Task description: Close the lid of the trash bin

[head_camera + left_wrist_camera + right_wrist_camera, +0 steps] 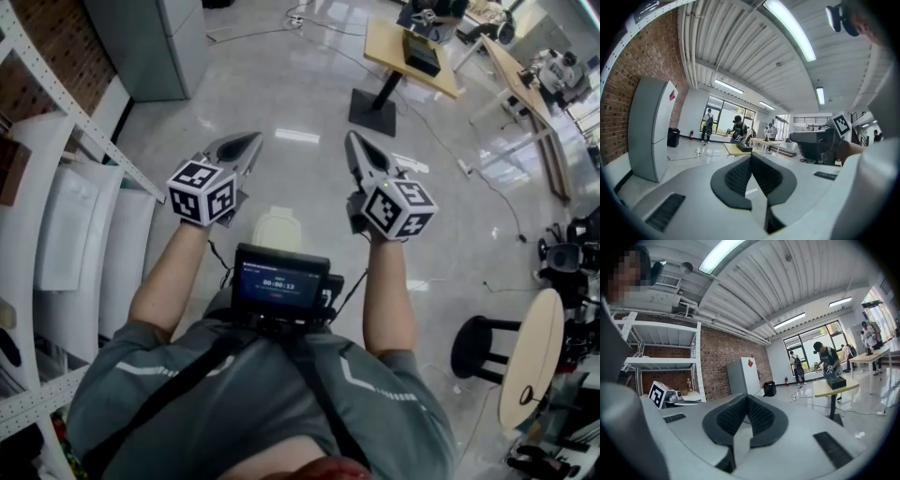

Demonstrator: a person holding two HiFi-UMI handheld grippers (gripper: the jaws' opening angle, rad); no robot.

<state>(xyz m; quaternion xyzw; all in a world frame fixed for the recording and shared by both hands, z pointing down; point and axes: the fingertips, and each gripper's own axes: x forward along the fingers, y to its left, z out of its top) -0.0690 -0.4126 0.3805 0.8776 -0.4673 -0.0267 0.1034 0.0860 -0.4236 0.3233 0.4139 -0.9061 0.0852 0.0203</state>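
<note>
Chest screen (281,281) half hides a pale object (278,223) (left gripper (251,141), right gripper (352,141) closed).

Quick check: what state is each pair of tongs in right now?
Left tongs: closed, holding nothing.
Right tongs: closed, holding nothing.

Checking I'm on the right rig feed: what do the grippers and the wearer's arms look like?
The left gripper and right gripper each have pale grey tapered tongs with black textured pads and a white cube of black square markers. Grey short sleeves with white dashed stripes.
</note>
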